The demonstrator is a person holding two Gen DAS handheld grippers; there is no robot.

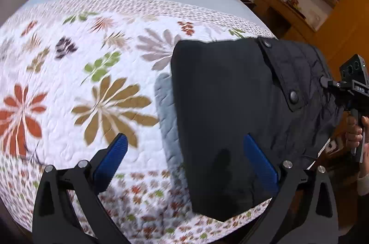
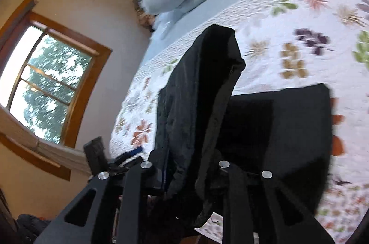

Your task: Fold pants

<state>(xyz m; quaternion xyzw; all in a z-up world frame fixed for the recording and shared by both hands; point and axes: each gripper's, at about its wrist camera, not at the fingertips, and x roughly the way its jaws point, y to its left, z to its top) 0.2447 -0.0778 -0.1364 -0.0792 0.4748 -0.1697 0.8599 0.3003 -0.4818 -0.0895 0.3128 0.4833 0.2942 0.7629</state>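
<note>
black pants (image 1: 226, 110) folded on floral quilt (image 1: 92, 82). left gripper (image 1: 184, 158) released above near edge; right gripper (image 2: 184, 174) clenched on lifted waistband.

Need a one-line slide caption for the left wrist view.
Open left tool hovers over partly folded black pants on a floral quilt.

Two close views, perhaps overlapping bedspread (image 1: 92, 105)

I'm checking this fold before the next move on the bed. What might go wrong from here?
1. The right gripper pinches a bunched edge of the black pants; it may slip or crease.
2. The left gripper is open, holding nothing, so the flat part could drag across the quilt.
</note>
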